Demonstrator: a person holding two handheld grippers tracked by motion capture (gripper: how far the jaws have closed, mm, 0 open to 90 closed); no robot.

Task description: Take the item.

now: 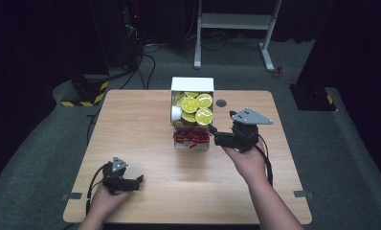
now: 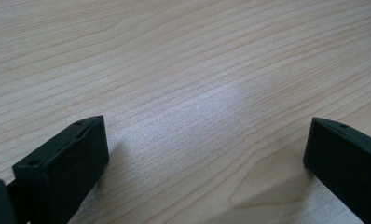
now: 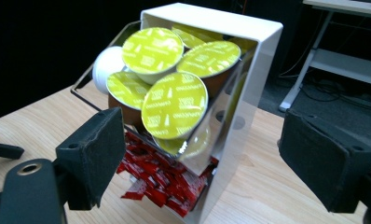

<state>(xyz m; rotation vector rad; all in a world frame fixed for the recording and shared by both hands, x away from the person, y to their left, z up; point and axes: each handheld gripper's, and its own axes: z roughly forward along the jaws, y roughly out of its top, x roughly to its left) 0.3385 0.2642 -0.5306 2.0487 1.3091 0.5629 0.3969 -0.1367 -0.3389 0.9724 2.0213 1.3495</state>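
Observation:
A white capsule holder (image 1: 192, 84) (image 3: 256, 65) stands at the table's far middle. It is stacked with yellow-lidded coffee capsules (image 1: 198, 108) (image 3: 174, 105), and one white capsule (image 1: 176, 113) (image 3: 104, 65) sits at its left side. Red sachets (image 1: 191, 138) (image 3: 158, 179) lie in its bottom tray. My right gripper (image 1: 215, 135) (image 3: 202, 140) is open just to the right of the holder, level with the lower capsules, and touches nothing. My left gripper (image 1: 139, 180) (image 3: 2, 150) (image 2: 207, 140) rests open on bare wood near the front left.
A small dark round grommet (image 1: 221, 103) is set in the wooden table (image 1: 145, 120) right of the holder. Beyond the table stand a white desk frame (image 1: 236, 21), a yellow-and-black striped base (image 1: 85, 93) and cables on the grey floor.

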